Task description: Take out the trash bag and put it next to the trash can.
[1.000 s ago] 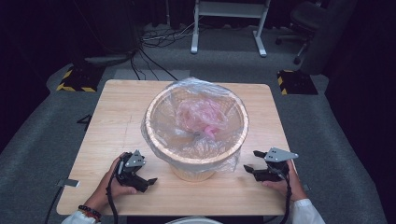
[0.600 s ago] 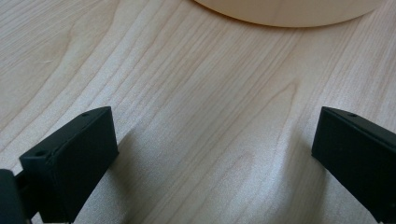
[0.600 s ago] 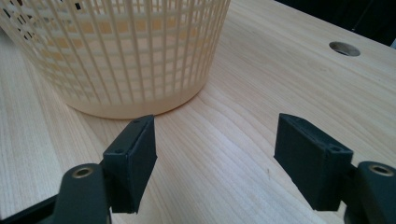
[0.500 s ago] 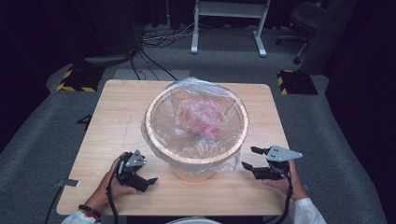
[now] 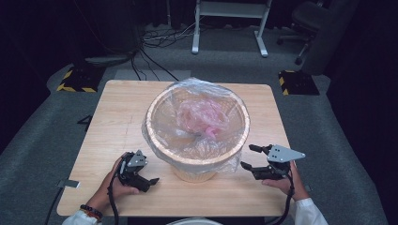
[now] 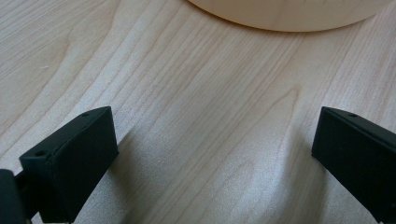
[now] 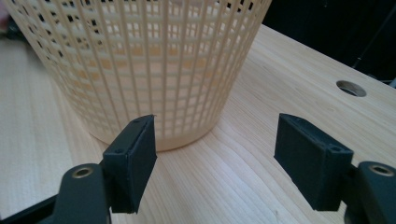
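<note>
Both claws gape empty near the table's front edge: left gripper low on the wood, right gripper facing the basket. Between them it stands upright mid-table, cream lattice, lined with a clear bag holding crumpled pink plastic.

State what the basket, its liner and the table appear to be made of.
Basket: likely moulded plastic, cream and matte, with a regular square lattice wall.
Liner bag: thin clear plastic film, glossy, crinkled and folded over the rim; something pink lies inside.
Table: light wood or wood veneer, smooth, with visible grain.
</note>
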